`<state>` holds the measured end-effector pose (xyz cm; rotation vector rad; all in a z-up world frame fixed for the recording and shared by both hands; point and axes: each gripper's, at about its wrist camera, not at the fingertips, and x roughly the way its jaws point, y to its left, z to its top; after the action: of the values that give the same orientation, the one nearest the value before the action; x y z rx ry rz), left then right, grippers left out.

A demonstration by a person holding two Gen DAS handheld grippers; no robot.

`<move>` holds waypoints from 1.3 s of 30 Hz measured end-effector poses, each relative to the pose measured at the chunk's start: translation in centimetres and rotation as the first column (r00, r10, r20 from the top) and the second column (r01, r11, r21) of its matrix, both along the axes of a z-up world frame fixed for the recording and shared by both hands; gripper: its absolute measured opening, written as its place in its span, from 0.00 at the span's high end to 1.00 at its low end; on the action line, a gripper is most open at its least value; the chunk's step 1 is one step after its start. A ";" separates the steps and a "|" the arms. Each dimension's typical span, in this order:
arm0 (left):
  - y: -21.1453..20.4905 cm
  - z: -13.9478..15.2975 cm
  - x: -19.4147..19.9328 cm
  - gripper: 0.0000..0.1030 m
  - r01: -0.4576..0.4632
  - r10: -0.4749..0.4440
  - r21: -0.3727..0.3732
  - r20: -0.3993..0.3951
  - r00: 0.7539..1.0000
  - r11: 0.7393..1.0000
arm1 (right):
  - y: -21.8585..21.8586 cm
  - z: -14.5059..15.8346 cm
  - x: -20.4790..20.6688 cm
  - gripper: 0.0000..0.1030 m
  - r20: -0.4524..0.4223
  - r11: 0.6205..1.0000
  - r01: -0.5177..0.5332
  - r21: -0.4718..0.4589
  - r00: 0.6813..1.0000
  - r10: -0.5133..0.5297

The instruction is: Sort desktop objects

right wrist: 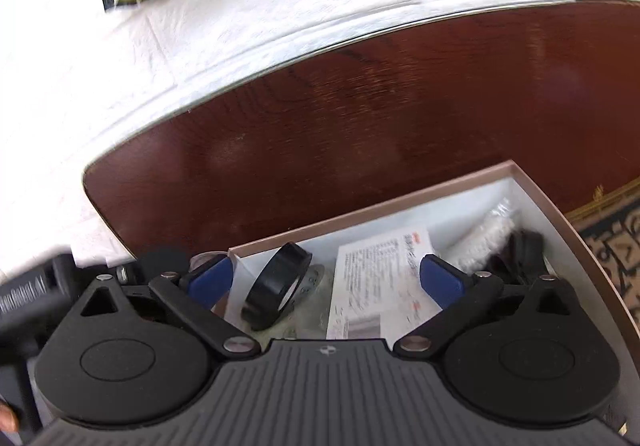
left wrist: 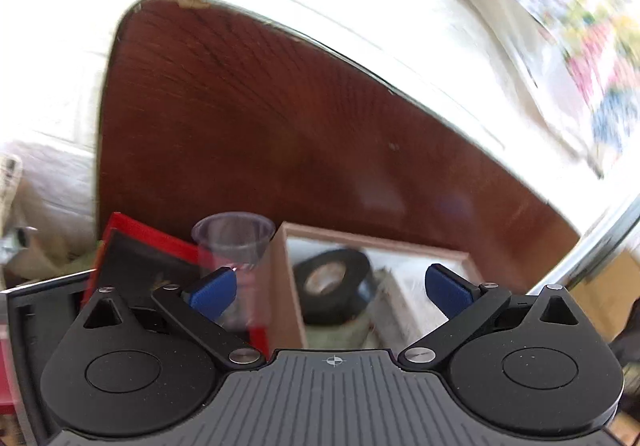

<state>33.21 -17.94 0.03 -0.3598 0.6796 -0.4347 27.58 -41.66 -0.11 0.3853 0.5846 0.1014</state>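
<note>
A tan cardboard box with a white inside stands on the dark wooden table. In it a black tape roll stands on edge beside a printed white leaflet, a crinkled clear bag and a black item. My right gripper hovers over the box, open, its blue pads touching nothing. My left gripper is open too, above the same box and the tape roll. A clear plastic cup stands just past its left fingertip, untouched.
A red-rimmed black box lies left of the cup. The table's far edge meets a white textured wall. A patterned rug shows at the right. A flowered fabric hangs at the upper right, blurred.
</note>
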 end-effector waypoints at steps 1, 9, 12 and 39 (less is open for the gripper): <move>0.0 0.2 -0.9 0.00 0.000 -0.001 0.034 0.015 1.000 0.999 | -0.5 0.2 -0.7 0.01 -0.004 1.000 0.012 0.024 1.000 -0.011; -0.8 1.1 -10.2 0.00 -0.041 0.025 0.169 0.099 0.995 0.985 | -2.2 2.6 -8.3 0.00 -0.012 0.991 0.090 0.097 0.996 -0.089; -1.2 1.6 -12.7 0.00 -0.062 0.047 0.211 0.076 0.996 0.976 | -2.3 3.4 -12.1 0.00 0.013 0.993 0.099 0.057 0.995 -0.100; 1.9 1.1 -34.9 0.00 -0.043 -0.004 0.366 0.128 0.992 0.929 | 5.1 2.1 -35.5 0.00 0.061 0.960 0.082 -0.268 0.996 -0.069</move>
<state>-1.67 -16.04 1.13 0.0182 0.6175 -0.2987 -7.91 -36.52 1.96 0.1383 0.5246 -0.0424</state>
